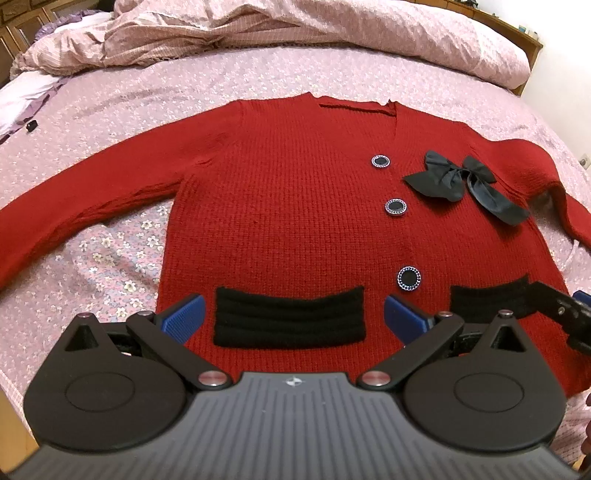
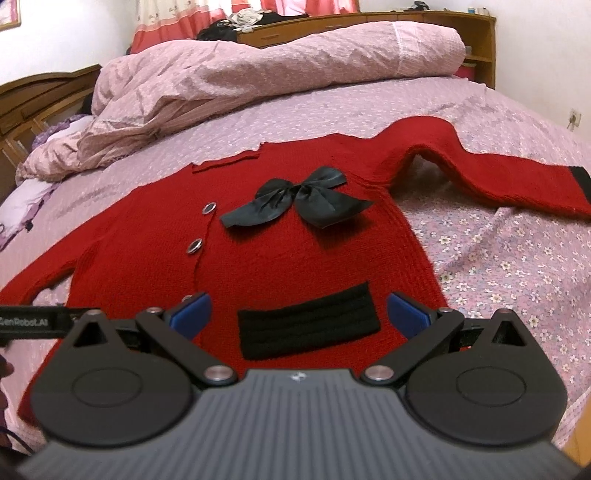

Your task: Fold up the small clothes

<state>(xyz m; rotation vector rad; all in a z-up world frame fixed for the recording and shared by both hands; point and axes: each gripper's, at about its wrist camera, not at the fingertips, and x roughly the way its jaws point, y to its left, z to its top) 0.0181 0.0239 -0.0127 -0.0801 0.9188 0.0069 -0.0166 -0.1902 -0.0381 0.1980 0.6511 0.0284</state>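
Red knit cardigan (image 1: 280, 206) lies flat, front up, on the floral bedsheet (image 1: 110, 251), hem toward the cameras, neckline toward the rumpled pink duvet (image 1: 258, 33) at the far side. Buttoned shut: three dark round buttons (image 1: 396, 206) down the placket. Black satin bow (image 1: 454, 177) pinned on the chest panel nearer the right-hand device. Two black ribbed pocket trims (image 1: 290, 317) just above the hem. Both sleeves spread outward; the one on the right humps up off the sheet before its black cuff (image 2: 580, 184).

Left gripper (image 1: 293, 317): blue pads wide apart, nothing between them, poised over the hem with one pocket trim framed between the fingers. Right gripper (image 2: 297, 314): likewise fully spread and empty, over the other pocket trim. Whether either pad touches the knit cannot be told.

Judgement: folding has not begun; the first grab is in hand. To do it well:
- Take both layers of knit, at matching points either side, so the fold line runs straight.
- Bring the sleeves in across the body first; flatten the humped sleeve.
- Keep the bow clear of a crease line; it sits proud and could bulge.
- Lift low and together; loose knit stretches and sags if dragged.
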